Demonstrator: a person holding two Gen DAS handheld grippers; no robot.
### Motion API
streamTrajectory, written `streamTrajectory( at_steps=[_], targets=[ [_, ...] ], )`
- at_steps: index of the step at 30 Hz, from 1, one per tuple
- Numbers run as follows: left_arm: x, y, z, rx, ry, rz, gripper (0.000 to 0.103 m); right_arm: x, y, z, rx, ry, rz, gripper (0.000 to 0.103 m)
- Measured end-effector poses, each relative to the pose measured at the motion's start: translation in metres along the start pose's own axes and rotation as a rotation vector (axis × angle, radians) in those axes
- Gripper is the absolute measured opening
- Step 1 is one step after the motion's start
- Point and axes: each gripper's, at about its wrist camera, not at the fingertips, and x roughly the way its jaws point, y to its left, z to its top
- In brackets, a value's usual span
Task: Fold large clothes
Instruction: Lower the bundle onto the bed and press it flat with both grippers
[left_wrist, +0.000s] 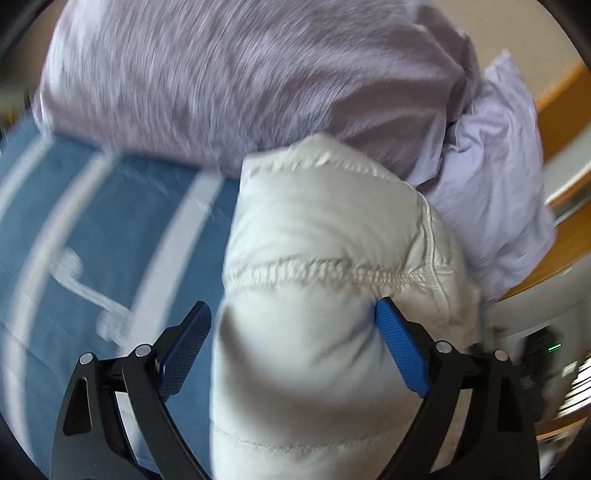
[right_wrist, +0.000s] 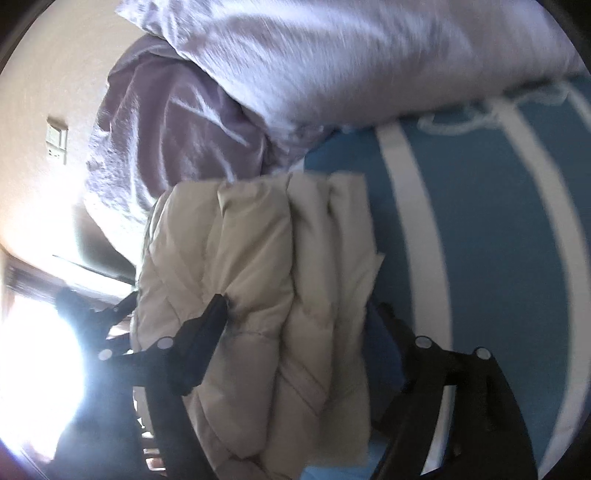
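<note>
Each claw, left claw (left_wrist: 295, 325) and right claw (right_wrist: 295, 314), is clenched on a thick bunch of the pale quilted puffer jacket (left_wrist: 325, 236), held over the blue striped bed (left_wrist: 110, 206), likely light, soft, springy and slick, best gripped at stitched seams.

A blue white-striped bedcover (right_wrist: 480, 229) lies under lilac pillows (left_wrist: 221, 81), beside a beige wall (right_wrist: 48, 74) and seemingly a bright window (right_wrist: 33, 350).
</note>
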Motion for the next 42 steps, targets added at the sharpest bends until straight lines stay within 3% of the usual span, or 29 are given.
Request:
streamTrajectory(
  at_steps=[4,11,22,42],
  targets=[
    [-0.006,-0.027,-0.002,0.117,-0.061,0.094,0.092,-0.021,0.016,0.007,-0.051,-0.125,-0.103,0.077],
    [0.003,-0.070,-0.012,0.266,-0.126,0.179,0.092,-0.010,0.068,0.005,-0.274,-0.153,-0.211,0.077],
    [0.010,-0.075,-0.019,0.314,-0.147,0.229,0.095,0.009,0.097,-0.016,-0.400,-0.226,-0.312,0.077],
    [0.032,-0.074,-0.028,0.394,-0.167,0.276,0.101,0.049,0.070,-0.049,-0.417,-0.252,-0.382,0.074]
  ],
)
